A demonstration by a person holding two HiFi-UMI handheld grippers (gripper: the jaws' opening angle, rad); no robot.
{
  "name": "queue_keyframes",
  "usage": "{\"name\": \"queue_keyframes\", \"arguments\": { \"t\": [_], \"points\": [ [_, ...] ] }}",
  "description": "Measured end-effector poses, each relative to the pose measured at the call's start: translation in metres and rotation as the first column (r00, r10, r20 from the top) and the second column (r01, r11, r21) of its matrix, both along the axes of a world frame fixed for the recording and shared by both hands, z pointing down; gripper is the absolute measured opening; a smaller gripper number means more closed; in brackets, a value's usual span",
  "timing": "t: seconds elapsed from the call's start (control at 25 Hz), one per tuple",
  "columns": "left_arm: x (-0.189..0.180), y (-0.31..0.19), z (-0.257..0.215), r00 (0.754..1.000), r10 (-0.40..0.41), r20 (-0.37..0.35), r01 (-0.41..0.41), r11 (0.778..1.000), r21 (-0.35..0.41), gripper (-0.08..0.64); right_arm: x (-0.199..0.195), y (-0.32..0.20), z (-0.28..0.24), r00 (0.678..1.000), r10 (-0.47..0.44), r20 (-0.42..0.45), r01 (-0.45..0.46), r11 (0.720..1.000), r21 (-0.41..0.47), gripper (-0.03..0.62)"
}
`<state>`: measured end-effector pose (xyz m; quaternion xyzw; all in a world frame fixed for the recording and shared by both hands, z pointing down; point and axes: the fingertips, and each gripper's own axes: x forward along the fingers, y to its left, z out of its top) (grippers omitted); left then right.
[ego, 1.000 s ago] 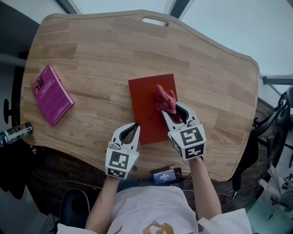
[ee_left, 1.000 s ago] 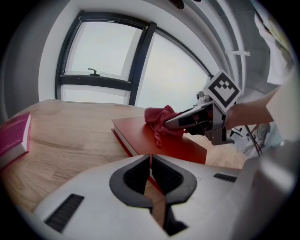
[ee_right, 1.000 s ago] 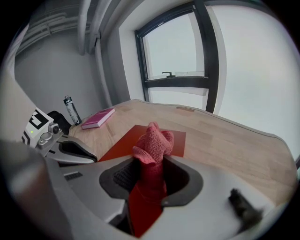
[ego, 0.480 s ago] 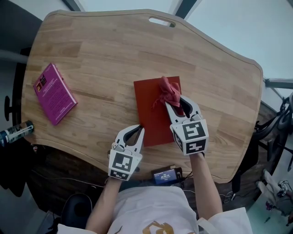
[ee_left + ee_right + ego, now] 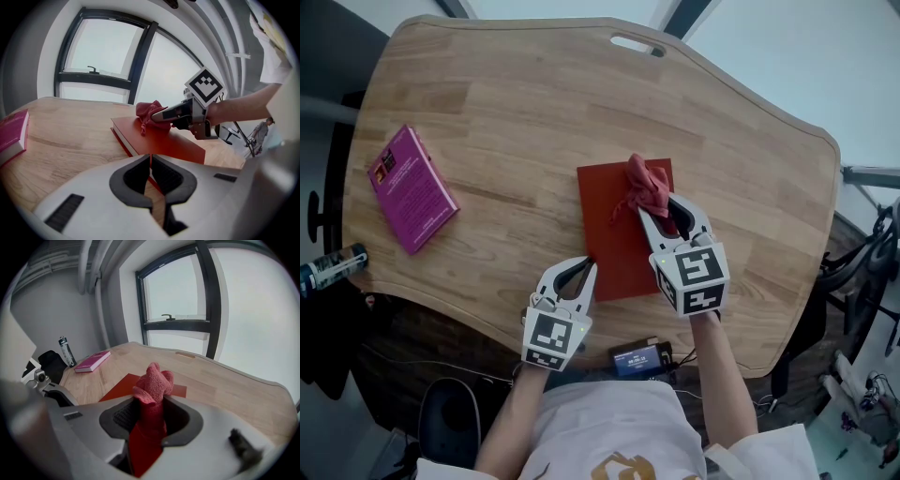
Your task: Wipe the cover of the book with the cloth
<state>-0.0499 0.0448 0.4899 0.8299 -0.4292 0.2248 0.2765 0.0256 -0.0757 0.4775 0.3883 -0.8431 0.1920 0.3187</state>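
The right gripper squeezes the bunched red cloth on the flat red book's far right corner — wiping seems only part done. The left gripper, pinched closed, touches the book's near left corner.

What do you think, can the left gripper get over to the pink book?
Probably yes. Only bare table lies between the left gripper and the pink book. But its shut jaws sit at the red book's corner, perhaps steadying it.
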Motion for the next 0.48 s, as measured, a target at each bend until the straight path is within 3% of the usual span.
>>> {"name": "queue_keyframes", "arguments": {
  "t": [0.48],
  "points": [
    [0.0,0.0,0.0,1.0,-0.012,0.009,0.012,1.0,0.012,0.023,-0.02,0.032,-0.002,0.995,-0.09,0.038,0.09,0.996,-0.003,0.143]
  ]
}}
